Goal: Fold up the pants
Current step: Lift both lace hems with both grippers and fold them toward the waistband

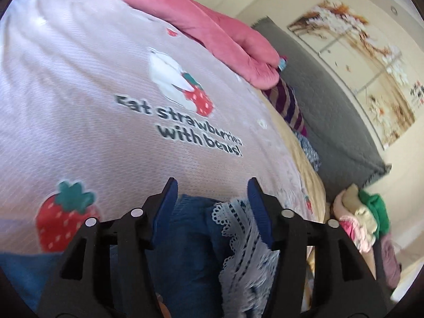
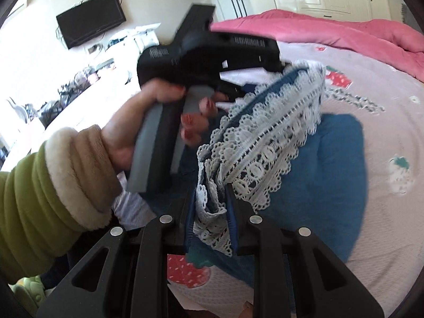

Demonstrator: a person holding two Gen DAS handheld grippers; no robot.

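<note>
A bed (image 2: 384,100) in a bedroom carries a pale waffle-textured blanket (image 1: 79,106) printed with strawberries; a pink quilt (image 2: 331,31) lies behind. The right gripper (image 2: 209,212) has its jaws closed on the white lace trim (image 2: 265,143) of the blue pants (image 2: 331,159), which rest bunched on the blanket. The left gripper (image 1: 210,198) has its jaws apart around the blue cloth and lace. The left hand (image 2: 148,122) grips its handle.

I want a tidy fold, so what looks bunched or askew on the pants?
The lace hem is crumpled and twisted between the two grippers rather than flat. The right gripper pinches a wad of it; the blue pants sag onto the sheet below.
</note>
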